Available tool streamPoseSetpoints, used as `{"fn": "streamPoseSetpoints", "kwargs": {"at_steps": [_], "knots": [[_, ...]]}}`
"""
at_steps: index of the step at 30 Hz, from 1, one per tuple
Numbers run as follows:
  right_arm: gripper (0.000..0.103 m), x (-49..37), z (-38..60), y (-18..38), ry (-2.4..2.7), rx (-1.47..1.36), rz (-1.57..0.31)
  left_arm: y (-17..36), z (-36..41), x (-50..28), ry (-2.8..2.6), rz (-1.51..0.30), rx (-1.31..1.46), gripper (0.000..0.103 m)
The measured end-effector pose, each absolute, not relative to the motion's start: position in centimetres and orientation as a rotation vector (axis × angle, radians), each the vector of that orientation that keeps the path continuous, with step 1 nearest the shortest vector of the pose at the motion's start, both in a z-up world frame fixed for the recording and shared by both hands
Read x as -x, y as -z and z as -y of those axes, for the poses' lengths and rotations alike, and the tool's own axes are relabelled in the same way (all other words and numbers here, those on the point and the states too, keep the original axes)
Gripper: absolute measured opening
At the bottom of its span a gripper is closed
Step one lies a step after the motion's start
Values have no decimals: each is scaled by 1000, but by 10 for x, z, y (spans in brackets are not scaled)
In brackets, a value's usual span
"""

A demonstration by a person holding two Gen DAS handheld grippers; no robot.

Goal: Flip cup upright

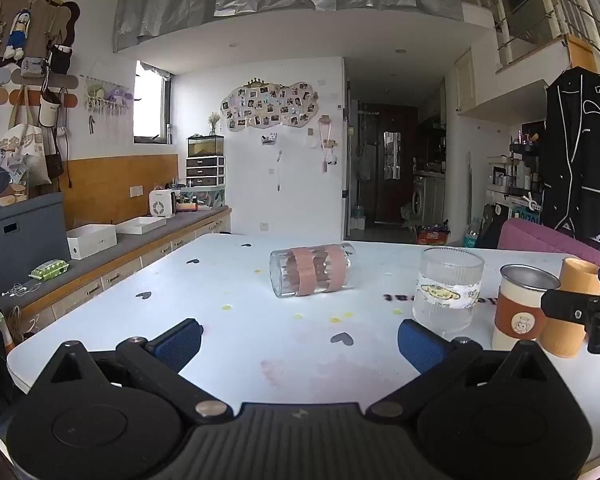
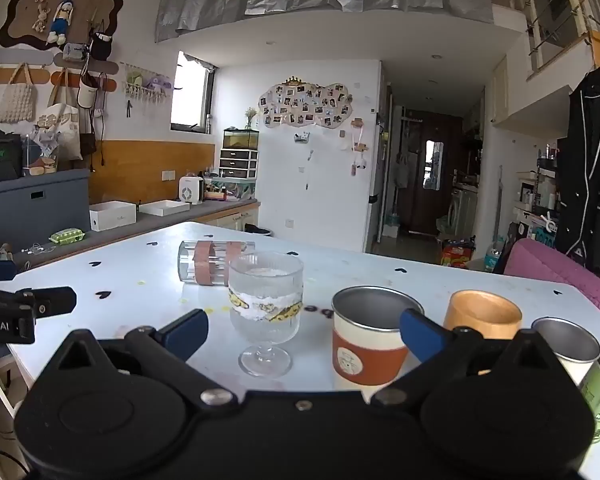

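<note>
step: approach, nothing grasped yet; I judge the flip hasn't started.
target: clear glass cup (image 1: 314,270) with two tan tape bands lies on its side mid-table (image 1: 240,344), mouth facing my left, well apart from both claws.
left gripper (image 1: 300,344): jaws spread wide, empty, aimed at the cup.
right gripper (image 2: 304,334): jaws spread, empty, facing the ribbed stemmed glass (image 2: 265,304) and orange-sleeved steel cup (image 2: 370,340).
next: I'd advance left, straddle the cup's side, close, then rotate mouth-up.
risk: round glass may roll.
</note>
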State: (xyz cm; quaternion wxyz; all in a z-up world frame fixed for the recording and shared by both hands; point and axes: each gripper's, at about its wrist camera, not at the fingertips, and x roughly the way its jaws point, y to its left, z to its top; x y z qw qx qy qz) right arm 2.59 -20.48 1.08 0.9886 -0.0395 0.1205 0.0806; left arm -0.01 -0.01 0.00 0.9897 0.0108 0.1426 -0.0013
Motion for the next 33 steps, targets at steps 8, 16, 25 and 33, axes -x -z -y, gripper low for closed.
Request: {"fn": "streamPoseSetpoints", "kwargs": {"at_steps": [8,16,25,33], "knots": [[103,-26,205,-11,-161,93,-248,0,0,0,5,-293,-18,103],[103,-26,205,-11,-161,95,-250,0,0,0,2,-295,-15,103],[103,-26,204,-11,-161,97,-252,0,0,0,3,-296,-16,103],[103,-26,204,-11,-161,99,-252,0,0,0,3,-297,-16,103]]}}
